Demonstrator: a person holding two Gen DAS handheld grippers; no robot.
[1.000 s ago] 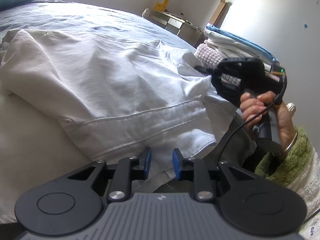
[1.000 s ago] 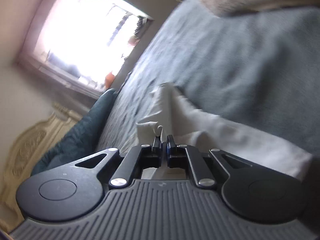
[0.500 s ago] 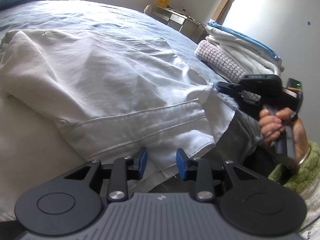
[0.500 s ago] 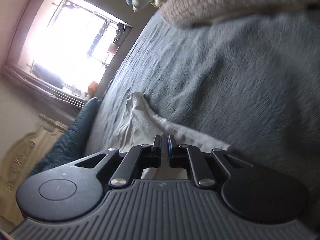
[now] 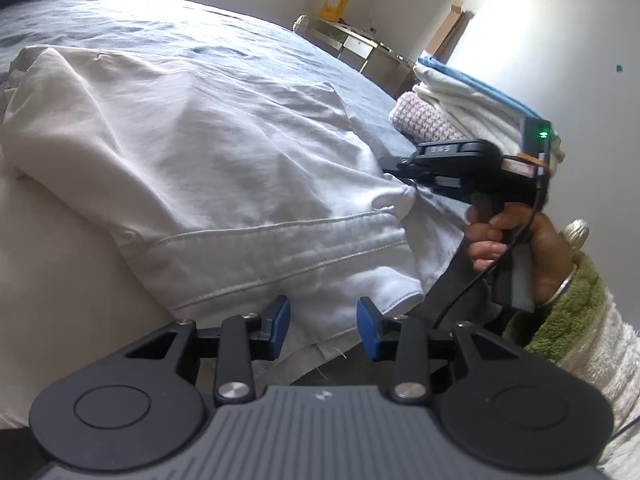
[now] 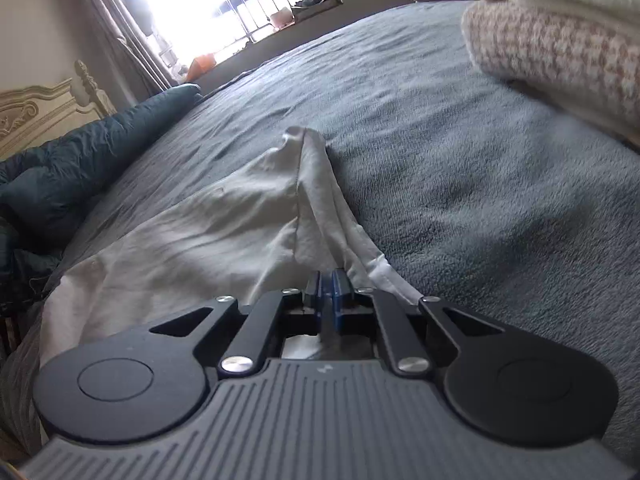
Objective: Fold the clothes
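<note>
Ahead of left gripper (image 5: 323,327): white garment (image 5: 224,184) spread on grey bed (image 5: 168,28), creased, double-stitched hem nearest. Left jaws wide apart, holding nothing, hem edge between blue pads. Right gripper (image 6: 329,285) clamped on bunched garment corner, cloth pulled into taut ridge ahead. Folded pile (image 6: 560,40) ahead-right of right gripper.

White garment (image 5: 224,168) rumpled, spread on bed.

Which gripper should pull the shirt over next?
Right. The right gripper is shut on the shirt. The left gripper is open at the hem, holding nothing.
</note>
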